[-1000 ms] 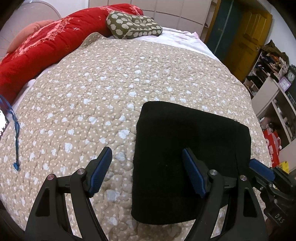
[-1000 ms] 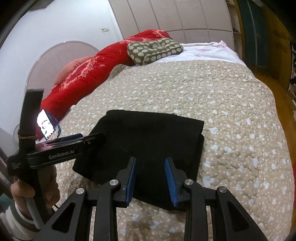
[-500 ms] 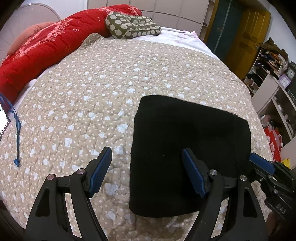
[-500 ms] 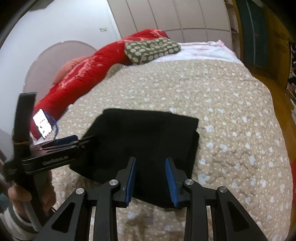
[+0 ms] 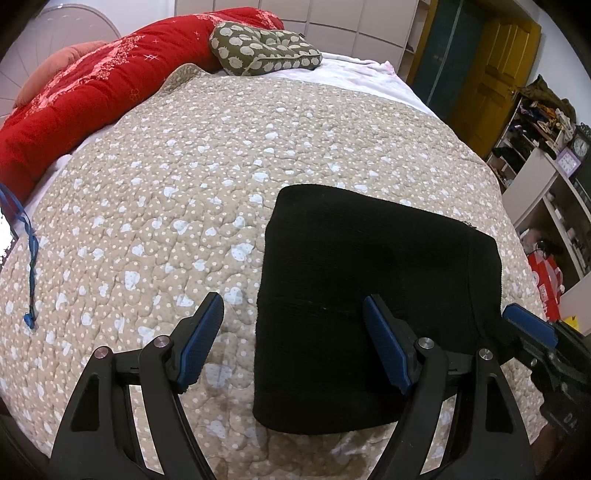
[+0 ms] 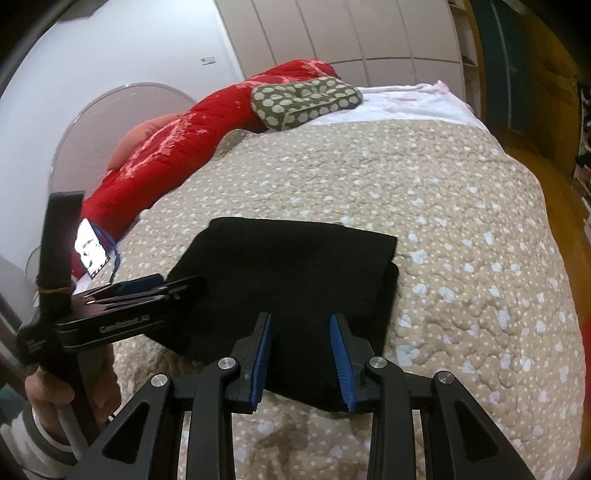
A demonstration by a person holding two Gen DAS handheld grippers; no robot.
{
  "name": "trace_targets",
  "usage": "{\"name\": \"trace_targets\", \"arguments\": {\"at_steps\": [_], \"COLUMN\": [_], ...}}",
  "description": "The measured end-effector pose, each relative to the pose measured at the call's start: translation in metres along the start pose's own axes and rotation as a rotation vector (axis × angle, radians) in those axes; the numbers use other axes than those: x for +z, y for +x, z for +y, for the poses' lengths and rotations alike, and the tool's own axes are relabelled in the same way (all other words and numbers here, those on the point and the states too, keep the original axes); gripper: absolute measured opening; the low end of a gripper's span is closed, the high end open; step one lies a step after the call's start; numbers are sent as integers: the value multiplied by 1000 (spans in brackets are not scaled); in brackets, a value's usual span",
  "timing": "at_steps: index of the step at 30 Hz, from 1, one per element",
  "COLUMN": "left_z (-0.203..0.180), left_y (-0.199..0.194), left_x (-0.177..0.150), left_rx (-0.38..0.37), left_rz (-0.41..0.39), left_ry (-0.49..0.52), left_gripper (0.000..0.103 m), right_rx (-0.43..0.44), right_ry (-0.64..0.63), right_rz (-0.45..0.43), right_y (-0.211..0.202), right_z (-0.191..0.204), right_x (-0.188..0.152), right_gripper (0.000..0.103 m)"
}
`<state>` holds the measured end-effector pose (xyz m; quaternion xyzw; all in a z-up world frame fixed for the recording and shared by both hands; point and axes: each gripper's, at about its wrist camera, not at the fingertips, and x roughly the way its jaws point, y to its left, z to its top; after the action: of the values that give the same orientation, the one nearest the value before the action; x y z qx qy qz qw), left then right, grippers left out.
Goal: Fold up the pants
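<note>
Pants [image 5: 369, 295] lie folded beneath both tongs

A home bedroom. A bed fills the view under a beige quilt [image 5: 221, 166], with a red duvet [image 5: 85, 99] bunched at 10 o'clock and a green cushion [image 5: 264, 50] at 12 o'clock. A yellow door [image 5: 495, 74] stands at 1 o'clock; cluttered shelves [image 5: 535, 122] with a clock [image 5: 580, 147] at 2 o'clock. Pale cupboard doors [image 6: 351, 33] line the far wall.

Even indoor light is falling from above; the lit phone screen [image 6: 89, 248] is glaring white. Fisheye distortion is bending the frame edges — corners are vignetting black, far background softening.
</note>
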<state>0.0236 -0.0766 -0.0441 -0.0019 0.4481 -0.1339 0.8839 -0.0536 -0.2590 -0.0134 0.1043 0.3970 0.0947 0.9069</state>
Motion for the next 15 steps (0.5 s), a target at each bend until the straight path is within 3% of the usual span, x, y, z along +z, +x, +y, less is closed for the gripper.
{"name": "trace_targets", "arguments": {"at_steps": [15], "left_z": [-1], "left_y": [2], "left_x": [-2], "left_rx": [-13], "left_rz": [3], "left_ry": [-8], "left_gripper": [78], "right_rx": [-15], "right_ry": [-45], "right_rz": [48], "right_y": [11], "right_z": [1], "right_x": [-11], "right_gripper": [36]}}
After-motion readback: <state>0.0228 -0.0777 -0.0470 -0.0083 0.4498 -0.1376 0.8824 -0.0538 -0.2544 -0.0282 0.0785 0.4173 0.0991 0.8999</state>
